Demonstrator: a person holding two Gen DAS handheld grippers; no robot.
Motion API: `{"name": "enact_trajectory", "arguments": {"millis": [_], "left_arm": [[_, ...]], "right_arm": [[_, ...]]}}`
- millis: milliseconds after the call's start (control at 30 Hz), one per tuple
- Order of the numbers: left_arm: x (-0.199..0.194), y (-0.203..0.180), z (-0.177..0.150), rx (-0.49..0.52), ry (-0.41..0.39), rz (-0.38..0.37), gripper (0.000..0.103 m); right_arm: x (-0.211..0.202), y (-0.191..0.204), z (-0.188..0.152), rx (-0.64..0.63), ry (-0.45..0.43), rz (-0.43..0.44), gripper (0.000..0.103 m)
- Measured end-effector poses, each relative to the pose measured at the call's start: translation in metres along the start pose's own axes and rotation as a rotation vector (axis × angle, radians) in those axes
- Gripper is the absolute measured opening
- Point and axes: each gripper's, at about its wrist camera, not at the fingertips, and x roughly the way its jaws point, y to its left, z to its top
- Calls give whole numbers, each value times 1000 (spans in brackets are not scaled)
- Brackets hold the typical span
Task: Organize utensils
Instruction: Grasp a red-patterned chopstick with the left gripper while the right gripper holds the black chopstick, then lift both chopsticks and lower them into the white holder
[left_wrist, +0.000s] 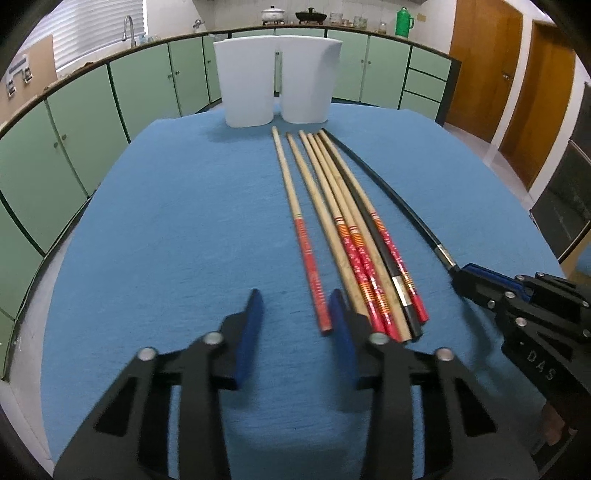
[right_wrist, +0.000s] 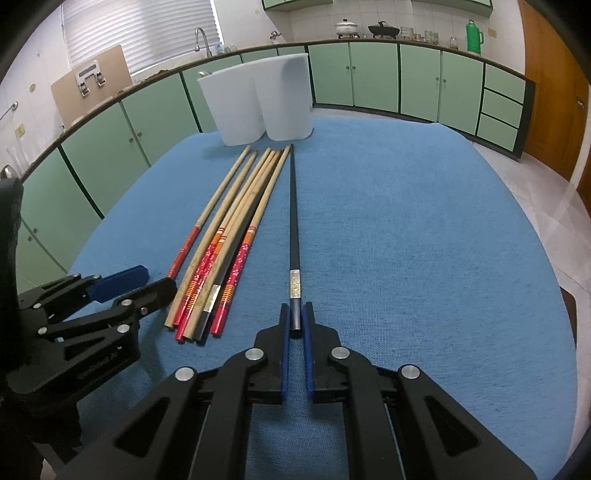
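Several wooden chopsticks with red ends (left_wrist: 345, 236) (right_wrist: 236, 236) lie side by side on the blue cloth, with one black chopstick (left_wrist: 373, 229) among them. My right gripper (right_wrist: 295, 314) (left_wrist: 461, 275) is shut on the near end of another black chopstick (right_wrist: 293, 221) (left_wrist: 391, 192), which points at the two white holders (left_wrist: 277, 79) (right_wrist: 258, 101) at the far edge. My left gripper (left_wrist: 295, 314) (right_wrist: 147, 282) is open and empty, just left of the chopsticks' near ends.
The table with the blue cloth (left_wrist: 166, 221) (right_wrist: 424, 240) drops off at the sides. Green kitchen cabinets (left_wrist: 147, 85) and a counter with pots and a green flask (left_wrist: 404, 22) stand behind. Wooden doors (left_wrist: 517, 74) are at the right.
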Motion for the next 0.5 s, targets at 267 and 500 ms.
{"name": "enact_trajectory", "arguments": {"millis": [267,500], "left_arm": [[-2,-1,0,-35,-11,-29,5],[-27,5,5,-41,-53,-24,5]], "right_arm": [[0,-1,0,12,-2,12,7],[-16,-1,5,11,-38,-1,7]]}}
